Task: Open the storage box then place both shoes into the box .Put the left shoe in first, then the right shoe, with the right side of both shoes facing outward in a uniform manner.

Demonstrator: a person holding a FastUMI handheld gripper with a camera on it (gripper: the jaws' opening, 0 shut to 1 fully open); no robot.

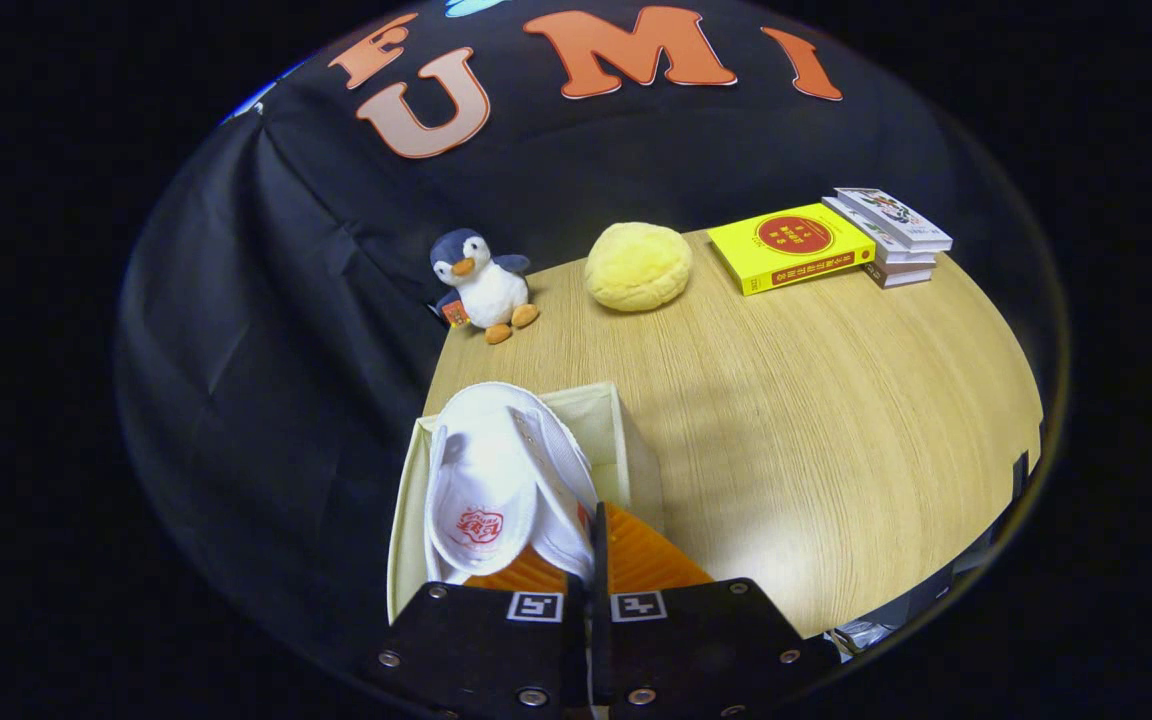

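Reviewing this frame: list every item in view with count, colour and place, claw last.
Shoe: one, white with a red insole print, between the claw's fingers, over the storage box.
Storage box: one, cream fabric, open, at the table's near corner, under the shoe.
Penguin plush: one, grey and white, far table edge, beyond the box.
Round plush: one, yellow, beside the penguin.
Books: a yellow one lying flat, next to a small pale stack, far corner.
Table: one, light wood.
Claw: one, fingers nearly together, pinching the shoe's side wall.
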